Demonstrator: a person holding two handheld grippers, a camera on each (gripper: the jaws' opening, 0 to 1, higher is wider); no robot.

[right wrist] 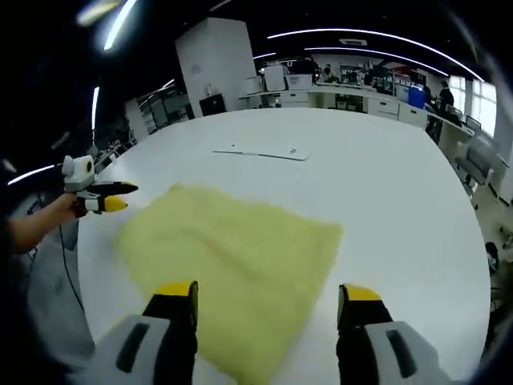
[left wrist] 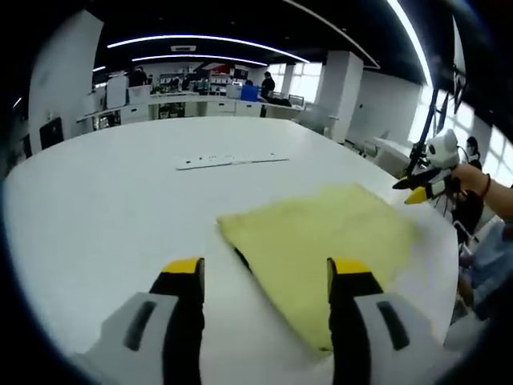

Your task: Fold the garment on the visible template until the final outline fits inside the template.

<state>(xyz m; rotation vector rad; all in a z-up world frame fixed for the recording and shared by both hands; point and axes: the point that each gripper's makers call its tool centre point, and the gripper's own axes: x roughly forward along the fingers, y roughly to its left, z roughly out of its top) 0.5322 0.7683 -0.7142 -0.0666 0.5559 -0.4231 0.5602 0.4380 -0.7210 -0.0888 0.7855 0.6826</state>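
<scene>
Surface: a large white table (left wrist: 96, 200) with a rounded edge, spanning most of both views.
Garment: a yellow cloth (left wrist: 325, 241), folded to a rough rectangle, flat on the table; lower right of centre in the left gripper view, lower centre in the right gripper view (right wrist: 232, 257).
Strip: a thin white flat strip (left wrist: 231, 160) on the table beyond the cloth, well apart from it; upper centre in the right gripper view (right wrist: 260, 151).

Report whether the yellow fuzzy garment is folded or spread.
Folded: the yellow fuzzy garment lies as a compact rectangle on the white table, a layered edge showing.
</scene>
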